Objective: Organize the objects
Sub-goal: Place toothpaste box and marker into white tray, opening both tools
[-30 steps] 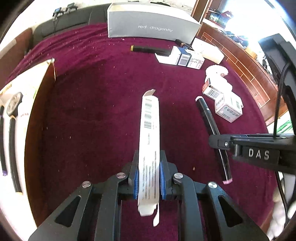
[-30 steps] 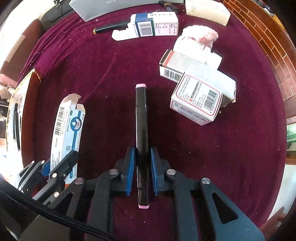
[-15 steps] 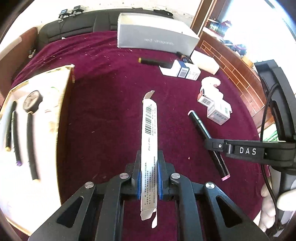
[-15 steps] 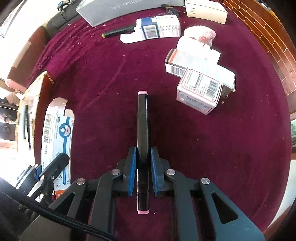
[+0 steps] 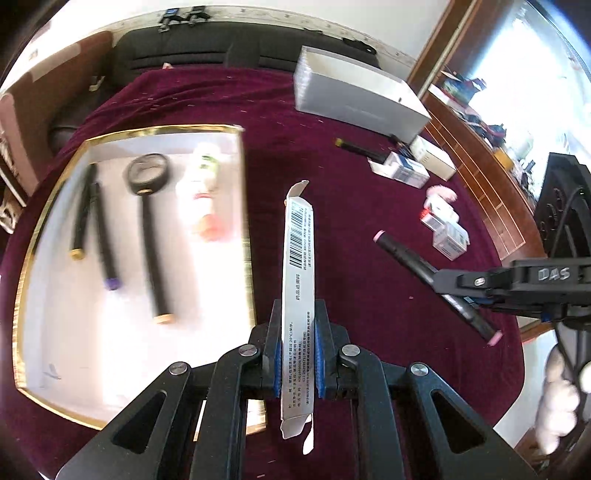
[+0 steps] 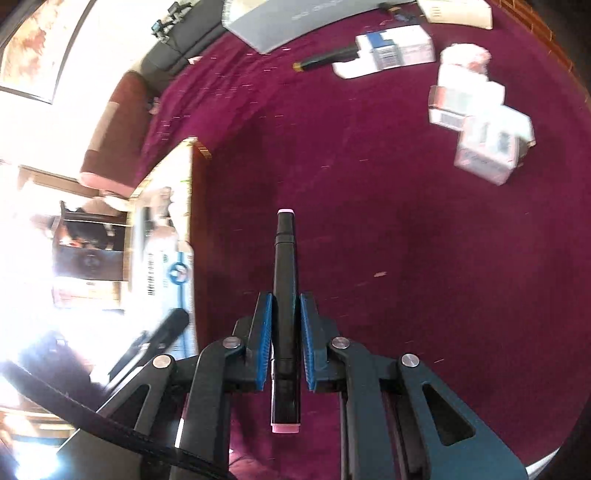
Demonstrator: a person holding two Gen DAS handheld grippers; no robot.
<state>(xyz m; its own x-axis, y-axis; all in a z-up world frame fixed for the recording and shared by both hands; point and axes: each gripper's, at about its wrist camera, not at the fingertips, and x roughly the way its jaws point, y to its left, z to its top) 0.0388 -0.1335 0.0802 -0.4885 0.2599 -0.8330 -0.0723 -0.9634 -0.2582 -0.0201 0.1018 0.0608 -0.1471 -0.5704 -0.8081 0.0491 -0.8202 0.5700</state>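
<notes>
The left tool (image 5: 298, 354) is clenched on a long, thin white carton (image 5: 298, 295), gripped edge-on between its blue pads (image 5: 276, 363). The carton's barcode side faces up, its far flap stands open, and another flap hangs loose at the near end. It is held above the dark red cloth of the surface (image 5: 332, 229), just beside the right rim of a white tray (image 5: 248, 236) with a gold edge.

Inside the tray lie two dark pens (image 5: 92, 225) side by side at the left, a black magnifying glass (image 5: 149, 221) next to them, and a blurred pale tube (image 5: 203, 195) nearer the right rim.

The right tool (image 6: 286, 343) is clenched on a black marker (image 6: 285, 295) with pink ends, which points straight ahead along the fingers and is held above the cloth. In the left view the same marker (image 5: 402, 254) slants up to the left out of the right tool (image 5: 454, 288).

Farther out, to the right, small white medicine boxes (image 6: 484, 147) sit clustered together, touching a fluffy pink-white puff (image 6: 465, 55). Beyond them a blue and white box (image 6: 395, 48) lies with its flap open, with a dark pen (image 6: 325, 59) just beside it. At the far edge of the surface rests a large grey box (image 5: 358, 99), and a flat white box (image 6: 458, 13) sits to its right.
</notes>
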